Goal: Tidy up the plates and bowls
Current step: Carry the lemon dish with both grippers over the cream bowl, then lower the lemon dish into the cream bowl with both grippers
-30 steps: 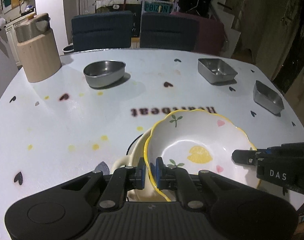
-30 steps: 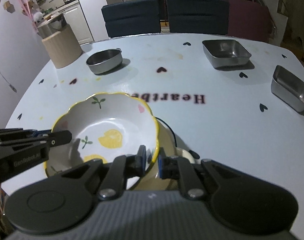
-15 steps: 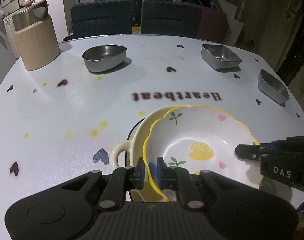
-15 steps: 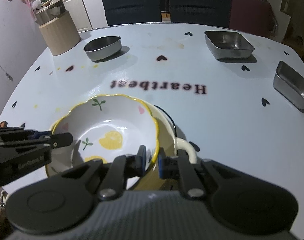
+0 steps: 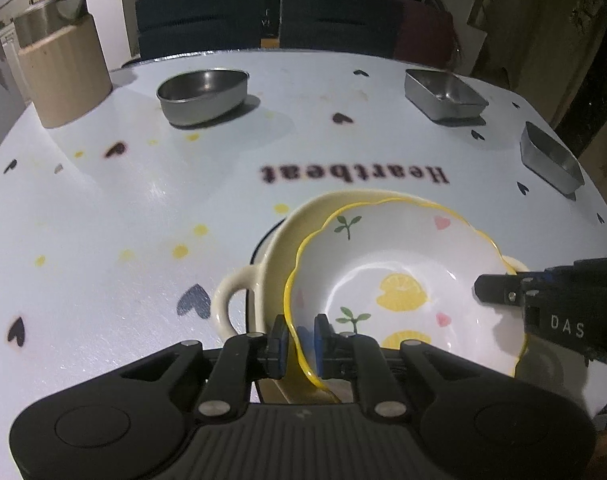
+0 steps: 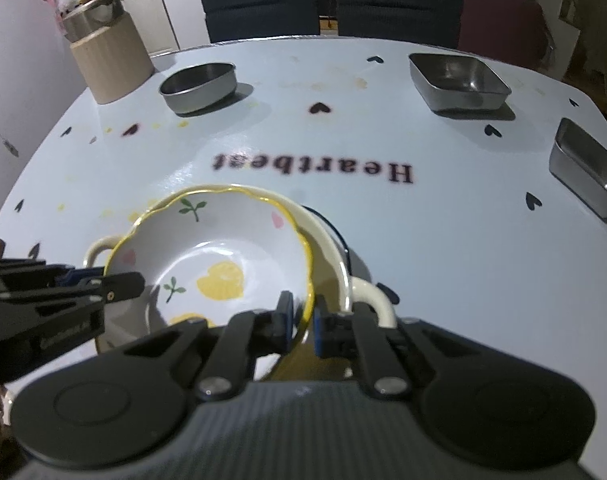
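Observation:
A white scalloped bowl with a yellow rim and lemon print (image 5: 403,264) sits tilted inside a larger cream bowl with loop handles (image 5: 275,248). My left gripper (image 5: 300,340) is shut on the lemon bowl's near rim. In this view my right gripper (image 5: 487,288) reaches in from the right onto the opposite rim. In the right wrist view the lemon bowl (image 6: 223,256) has its rim between my right gripper's (image 6: 303,320) blue pads, whose jaws are closing on it. The left gripper (image 6: 127,282) pinches the far rim there. The cream bowl (image 6: 335,260) shows behind.
On the white heart-print table (image 5: 103,220) stand a round steel bowl (image 5: 203,94), a steel rectangular tray (image 5: 443,94) and a second tray (image 5: 551,160) at the right edge. A beige canister (image 5: 63,76) stands at the back left, with dark chairs (image 5: 199,16) behind the table.
Both grippers have sunk with the lemon bowl, which has gone down into the cream bowl. The cream bowl's handle has come into view beside it.

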`<act>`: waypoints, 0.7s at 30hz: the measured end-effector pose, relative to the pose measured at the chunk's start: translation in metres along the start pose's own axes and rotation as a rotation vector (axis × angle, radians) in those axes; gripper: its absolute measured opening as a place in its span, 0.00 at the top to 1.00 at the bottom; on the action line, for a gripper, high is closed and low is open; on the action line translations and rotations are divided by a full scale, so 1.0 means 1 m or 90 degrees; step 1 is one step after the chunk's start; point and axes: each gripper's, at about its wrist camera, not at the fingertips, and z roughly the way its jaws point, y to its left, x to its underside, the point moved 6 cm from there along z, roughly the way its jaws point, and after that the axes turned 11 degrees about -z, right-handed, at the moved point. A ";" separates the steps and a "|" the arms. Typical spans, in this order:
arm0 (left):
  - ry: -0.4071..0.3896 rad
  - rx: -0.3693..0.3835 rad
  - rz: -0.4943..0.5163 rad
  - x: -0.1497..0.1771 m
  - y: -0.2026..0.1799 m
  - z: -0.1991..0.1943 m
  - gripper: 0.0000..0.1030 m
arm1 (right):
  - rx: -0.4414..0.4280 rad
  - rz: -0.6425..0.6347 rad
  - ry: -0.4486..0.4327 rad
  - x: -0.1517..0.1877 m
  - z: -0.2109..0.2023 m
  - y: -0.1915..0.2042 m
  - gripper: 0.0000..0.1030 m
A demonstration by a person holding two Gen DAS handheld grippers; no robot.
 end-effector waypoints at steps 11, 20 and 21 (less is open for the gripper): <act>0.002 0.004 0.029 0.001 -0.005 -0.001 0.86 | 0.013 0.003 -0.003 -0.002 0.000 -0.005 0.93; 0.001 0.011 0.026 0.001 0.000 -0.006 0.86 | 0.011 -0.003 0.002 -0.001 0.002 -0.003 0.93; 0.000 0.012 0.026 0.002 0.000 -0.006 0.86 | 0.011 -0.002 0.003 -0.001 0.003 -0.003 0.92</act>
